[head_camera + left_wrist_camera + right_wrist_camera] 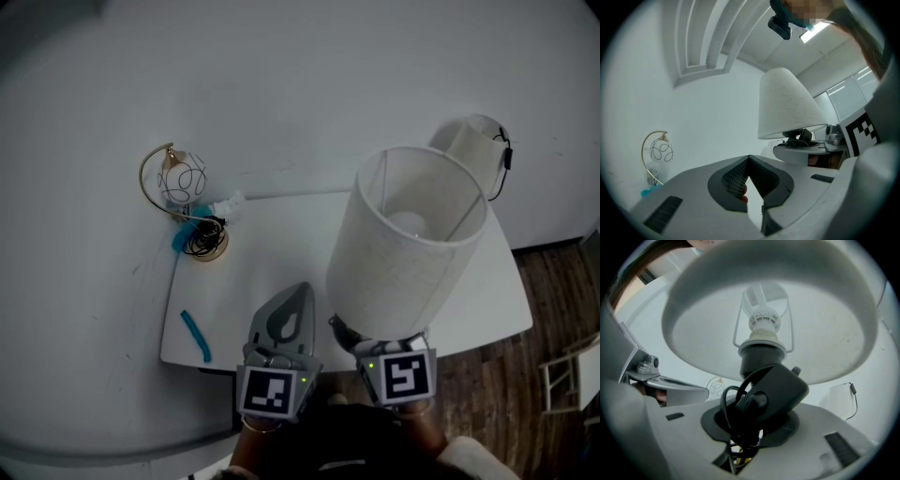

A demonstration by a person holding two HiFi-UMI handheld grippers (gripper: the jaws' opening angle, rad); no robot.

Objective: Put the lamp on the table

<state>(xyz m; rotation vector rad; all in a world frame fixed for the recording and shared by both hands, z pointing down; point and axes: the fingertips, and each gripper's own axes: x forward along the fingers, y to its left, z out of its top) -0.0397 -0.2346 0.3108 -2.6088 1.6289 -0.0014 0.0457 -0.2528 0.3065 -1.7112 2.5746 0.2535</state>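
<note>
The lamp has a tall white shade [403,253] and a black base [773,390] with a black cord looped round it. It hangs tilted over the front right part of the white table [281,234]. My right gripper [349,334] is shut on the black base, just under the shade [787,319]; the bulb shows inside the shade. My left gripper [286,319] sits to the left of it over the table's front edge, shut with nothing between its jaws. From the left gripper view the shade [787,108] stands to the right.
A small wire-globe lamp with a gold arc [180,178] and a coil of black cord [204,239] occupy the table's back left corner. A blue strip [197,336] lies at the front left. Another white shade [473,141] stands behind the table. Wooden floor [553,300] lies to the right.
</note>
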